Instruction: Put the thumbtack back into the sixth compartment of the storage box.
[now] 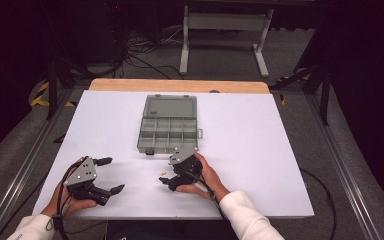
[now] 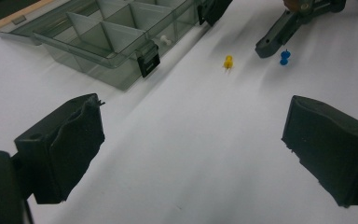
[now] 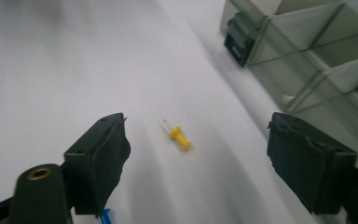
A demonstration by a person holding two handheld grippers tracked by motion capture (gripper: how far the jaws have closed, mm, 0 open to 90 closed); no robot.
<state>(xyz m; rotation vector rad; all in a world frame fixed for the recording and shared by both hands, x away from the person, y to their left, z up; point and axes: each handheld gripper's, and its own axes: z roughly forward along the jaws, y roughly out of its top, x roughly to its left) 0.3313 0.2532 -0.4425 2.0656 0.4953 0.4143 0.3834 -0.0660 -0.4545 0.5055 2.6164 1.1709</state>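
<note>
A yellow pushpin (image 3: 180, 137) lies on the white table (image 1: 260, 150), in the gap between my right gripper's (image 3: 198, 128) open jaws and apart from both pads. A blue pushpin (image 2: 284, 58) lies beside one of that gripper's fingers (image 2: 275, 35). In the high view my right gripper (image 1: 165, 171) sits just in front of the grey compartment box (image 1: 169, 125), jaws pointing left. A white pushpin (image 2: 165, 40) rests in a near compartment of the box. My left gripper (image 2: 196, 116) is open and empty at the table's front left (image 1: 111, 175).
The box's clear lid (image 1: 171, 106) lies open and flat behind the compartments, with a black latch (image 2: 148, 63) on the front wall. Bare white surface spreads to the left and right of the box. The table's front edge runs close under both hands.
</note>
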